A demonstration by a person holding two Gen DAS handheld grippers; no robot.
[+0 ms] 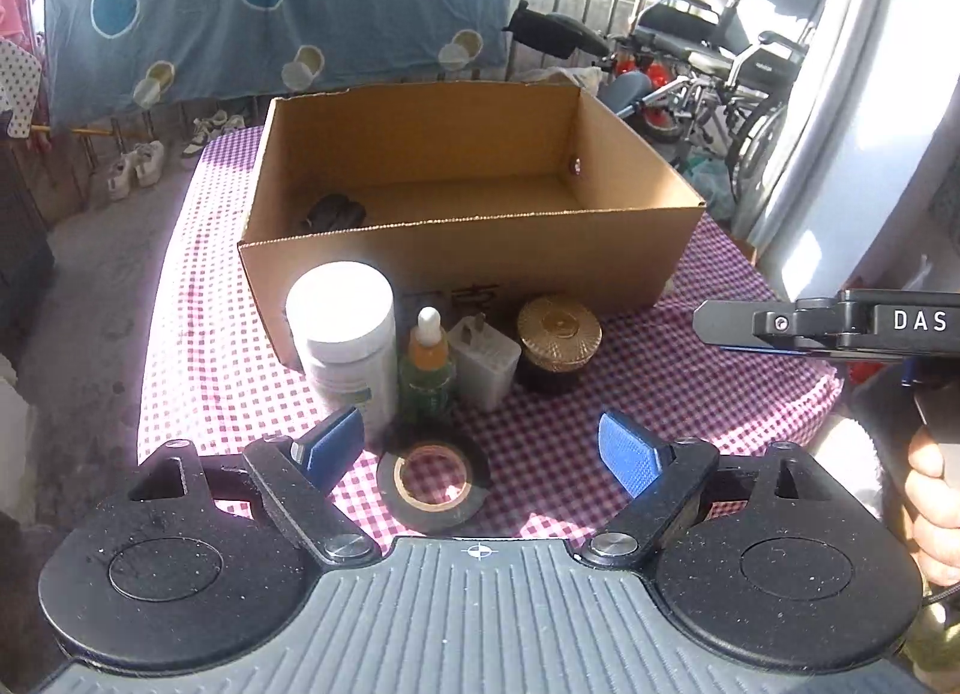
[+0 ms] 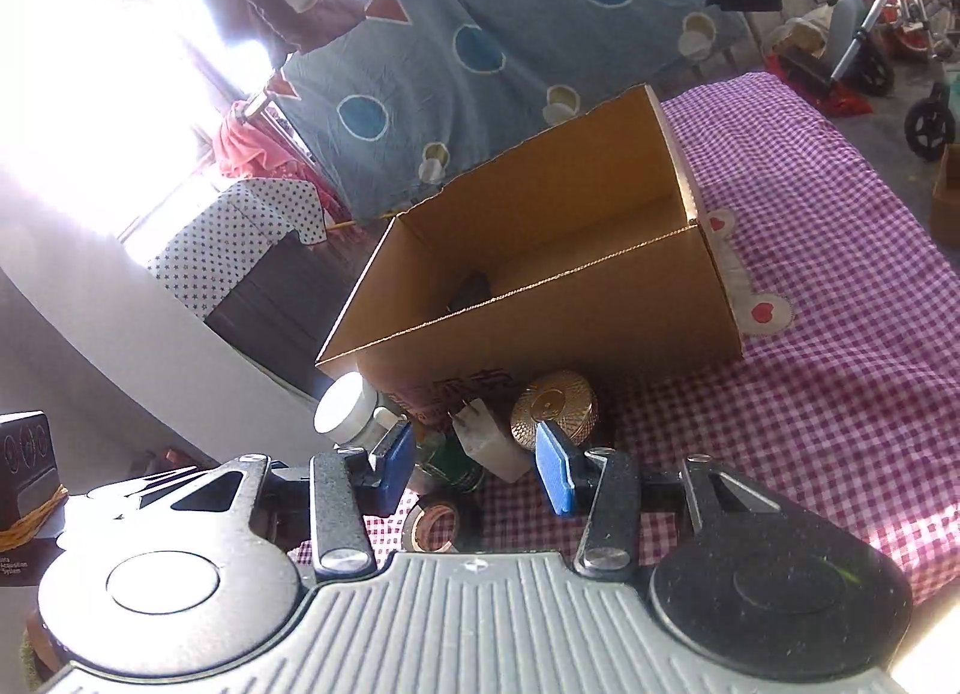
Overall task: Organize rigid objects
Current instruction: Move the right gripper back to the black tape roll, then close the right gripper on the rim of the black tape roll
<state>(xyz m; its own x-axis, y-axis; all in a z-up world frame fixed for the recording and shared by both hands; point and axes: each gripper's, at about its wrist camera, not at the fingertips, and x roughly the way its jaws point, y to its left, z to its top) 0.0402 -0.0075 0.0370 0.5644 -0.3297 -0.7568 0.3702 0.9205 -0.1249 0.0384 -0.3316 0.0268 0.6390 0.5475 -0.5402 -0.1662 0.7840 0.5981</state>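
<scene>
An open cardboard box [image 1: 474,256] stands on the checked tablecloth [image 1: 630,412]; a dark object [image 1: 333,212] lies in its left corner. In front of it stand a white jar [image 1: 348,340], a small dropper bottle [image 1: 427,367], a white plug adapter [image 1: 485,361] and a jar with a gold lid [image 1: 558,334]. A black tape roll [image 1: 433,481] lies nearest. My left gripper [image 1: 483,448] is open and empty, just above the tape roll. My right gripper [image 2: 474,463] is open and empty, hovering over the adapter [image 2: 489,442] and bottle [image 2: 453,463]. It also shows in the left wrist view [image 1: 840,322].
A blue patterned sheet [image 1: 270,4] hangs behind the table. Wheelchairs [image 1: 732,58] stand at the back right. Shoes [image 1: 141,166] lie on the floor at the left. A white wall [image 1: 870,124] is close on the right. A heart-patterned cloth [image 2: 756,298] lies beside the box.
</scene>
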